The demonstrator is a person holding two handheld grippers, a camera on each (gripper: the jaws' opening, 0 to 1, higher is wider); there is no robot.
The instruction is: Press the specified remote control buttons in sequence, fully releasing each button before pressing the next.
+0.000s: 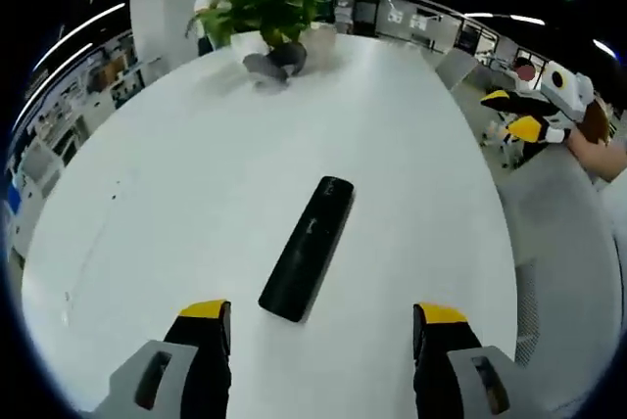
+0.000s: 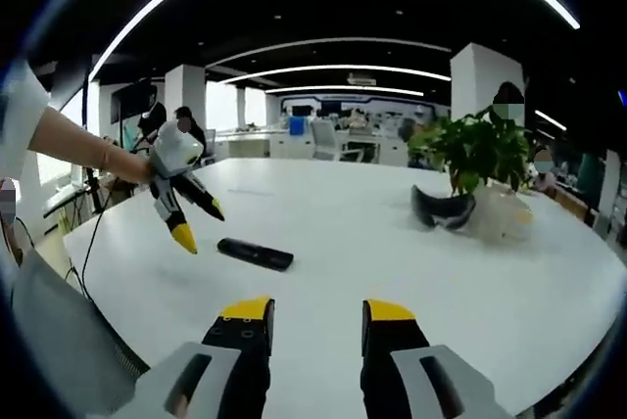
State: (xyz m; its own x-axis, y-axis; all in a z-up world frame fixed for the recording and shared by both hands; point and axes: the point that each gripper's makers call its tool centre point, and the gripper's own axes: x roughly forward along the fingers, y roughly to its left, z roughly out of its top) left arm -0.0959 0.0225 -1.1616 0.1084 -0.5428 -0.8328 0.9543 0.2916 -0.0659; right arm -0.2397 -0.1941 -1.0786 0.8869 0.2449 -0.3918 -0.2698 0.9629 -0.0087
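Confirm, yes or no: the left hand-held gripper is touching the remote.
No. The left hand-held gripper hangs open above the table, clear of the black remote.

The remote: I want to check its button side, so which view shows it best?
The left gripper view: the remote lies close ahead between the open jaws, seen from above, though its buttons are too dark to tell. In the right gripper view it is small, distant and seen edge-on on the white table.

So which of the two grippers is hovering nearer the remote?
The left gripper, its open fingers poised just above the remote; the right gripper hangs farther back.
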